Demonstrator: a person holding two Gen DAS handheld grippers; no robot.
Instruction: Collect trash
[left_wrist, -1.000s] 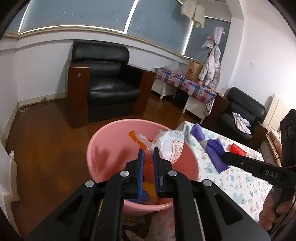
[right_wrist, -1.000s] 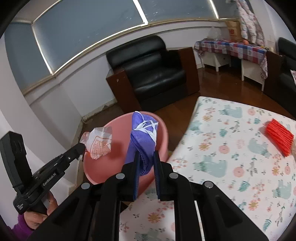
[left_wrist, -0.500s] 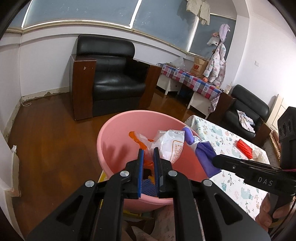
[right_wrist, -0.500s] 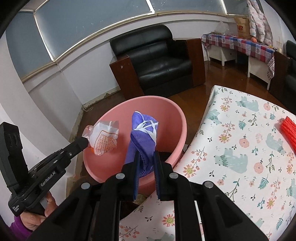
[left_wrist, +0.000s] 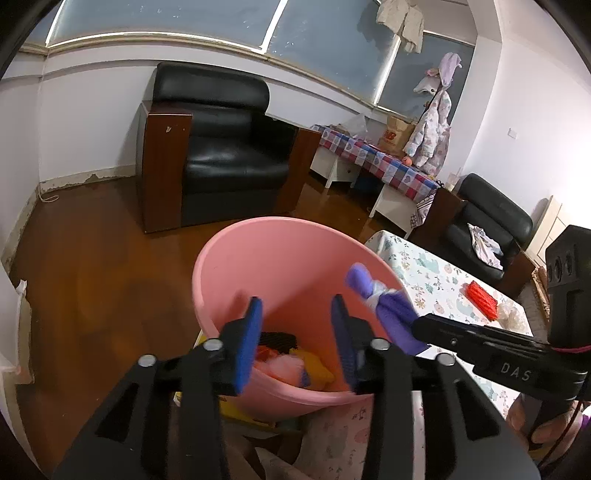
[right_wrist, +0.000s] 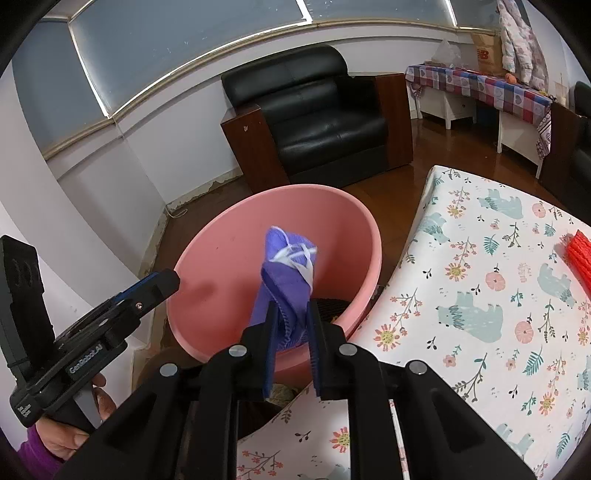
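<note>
In the left wrist view, the left gripper (left_wrist: 295, 325) fills the lower centre of the frame, its blue-padded jaws spreading apart with nothing between them, poised above the pink basin (left_wrist: 236, 258). Down in the basin's bottom lie crumpled scraps of trash (left_wrist: 295, 363), orange, pink and yellow, beside something dark and meshed. In the right wrist view, the right gripper (right_wrist: 291, 332) sits at lower centre; its jaws are easing open, yet the pads remain against the lower end of a purple cloth bundle (right_wrist: 286, 275) tied with white string, which stands up above the basin's near rim, just inside it. The same bundle shows at centre right of the left wrist view, at the tip of the right tool. To the right lies a table under a floral tablecloth (right_wrist: 480, 295), the basin just beside its left edge. A red ribbed item (right_wrist: 580, 254) rests at the frame's right edge on that cloth. A black armchair (right_wrist: 317, 110) stands in the upper centre.
</note>
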